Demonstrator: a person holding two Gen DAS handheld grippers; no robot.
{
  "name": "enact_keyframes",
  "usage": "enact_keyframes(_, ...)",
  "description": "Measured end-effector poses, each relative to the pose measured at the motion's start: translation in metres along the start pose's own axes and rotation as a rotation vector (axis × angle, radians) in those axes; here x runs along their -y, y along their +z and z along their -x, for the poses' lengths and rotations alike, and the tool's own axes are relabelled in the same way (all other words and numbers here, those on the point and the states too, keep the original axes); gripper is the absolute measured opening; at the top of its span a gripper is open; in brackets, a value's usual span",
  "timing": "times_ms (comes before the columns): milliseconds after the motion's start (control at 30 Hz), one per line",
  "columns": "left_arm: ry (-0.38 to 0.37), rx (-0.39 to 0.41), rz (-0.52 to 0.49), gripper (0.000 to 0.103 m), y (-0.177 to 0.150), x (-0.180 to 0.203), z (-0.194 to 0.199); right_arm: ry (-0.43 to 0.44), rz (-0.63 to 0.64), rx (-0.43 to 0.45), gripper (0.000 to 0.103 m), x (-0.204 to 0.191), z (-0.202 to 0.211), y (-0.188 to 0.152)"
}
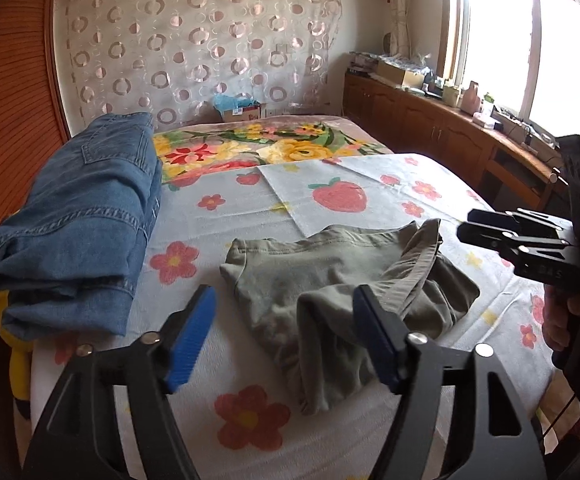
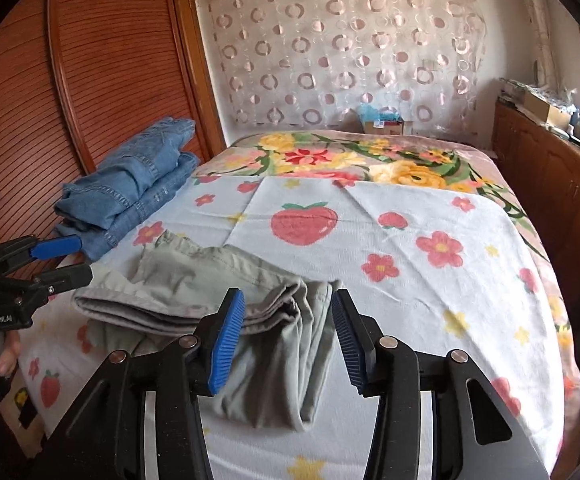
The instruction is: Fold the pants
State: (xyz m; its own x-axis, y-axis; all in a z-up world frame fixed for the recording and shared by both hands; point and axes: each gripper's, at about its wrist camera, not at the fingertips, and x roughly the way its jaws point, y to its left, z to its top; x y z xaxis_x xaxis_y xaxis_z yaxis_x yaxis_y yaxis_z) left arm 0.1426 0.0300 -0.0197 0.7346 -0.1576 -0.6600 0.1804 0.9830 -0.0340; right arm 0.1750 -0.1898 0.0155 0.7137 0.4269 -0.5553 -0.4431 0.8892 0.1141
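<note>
Both my grippers hover apart over the folded pants.

My left gripper (image 1: 283, 336) and right gripper (image 2: 287, 334) grip nothing; the olive-grey pants (image 2: 217, 280) lie on the near strawberry-print sheet (image 2: 410, 280), with folded jeans (image 1: 85, 216) far left.

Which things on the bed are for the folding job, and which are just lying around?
For the job:
- green pants
- left gripper, open
- right gripper, open

Just lying about:
- folded jeans
- cardboard box
- strawberry sheet, only underneath
</note>
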Motion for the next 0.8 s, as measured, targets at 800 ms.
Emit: enact_keyframes(800,-0.011,-0.116,-0.043,0.076,-0.052,0.019,-0.022,0.042,0.035,-0.172,0.028,0.007,-0.007,-0.033)
